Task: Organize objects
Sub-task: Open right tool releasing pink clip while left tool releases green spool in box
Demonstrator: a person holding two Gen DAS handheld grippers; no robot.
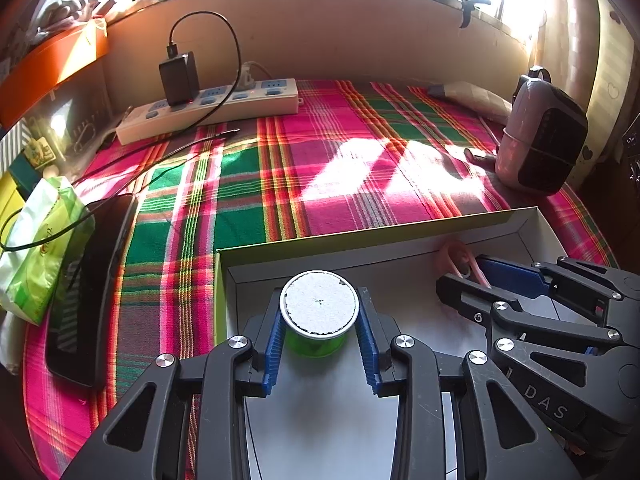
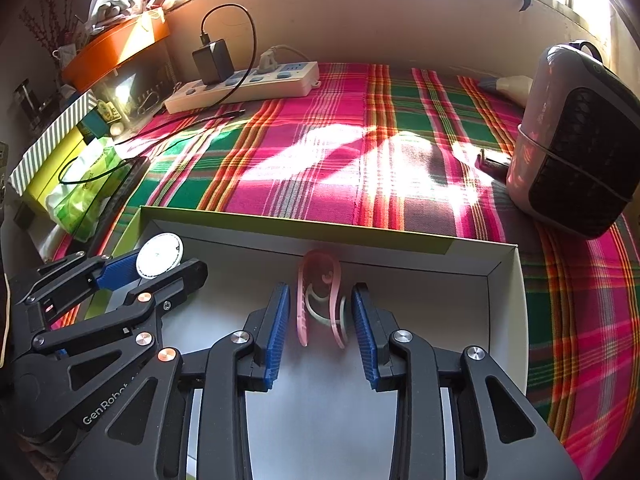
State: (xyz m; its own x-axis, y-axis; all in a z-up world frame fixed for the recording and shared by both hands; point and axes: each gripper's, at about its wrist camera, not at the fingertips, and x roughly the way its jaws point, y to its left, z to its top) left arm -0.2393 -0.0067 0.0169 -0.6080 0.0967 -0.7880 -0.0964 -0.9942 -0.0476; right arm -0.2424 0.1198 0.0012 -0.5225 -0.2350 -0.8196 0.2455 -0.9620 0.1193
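Note:
A small green jar with a white round lid (image 1: 318,309) sits between the blue pads of my left gripper (image 1: 320,340), which is shut on it inside an open white box (image 1: 400,236). The jar also shows in the right wrist view (image 2: 159,255). My right gripper (image 2: 320,334) is open in the same box (image 2: 400,246), its pads on either side of a pink and white clip-like item (image 2: 320,300), apart from it. The pink item also shows in the left wrist view (image 1: 456,258) beside the right gripper (image 1: 472,280).
The box lies on a pink, green and red plaid cloth (image 1: 320,168). A white power strip with a black charger (image 1: 208,104) is at the back left. A black phone (image 1: 90,292) and a green tissue pack (image 1: 40,240) lie at left. A pink and black heater (image 2: 576,140) stands at right.

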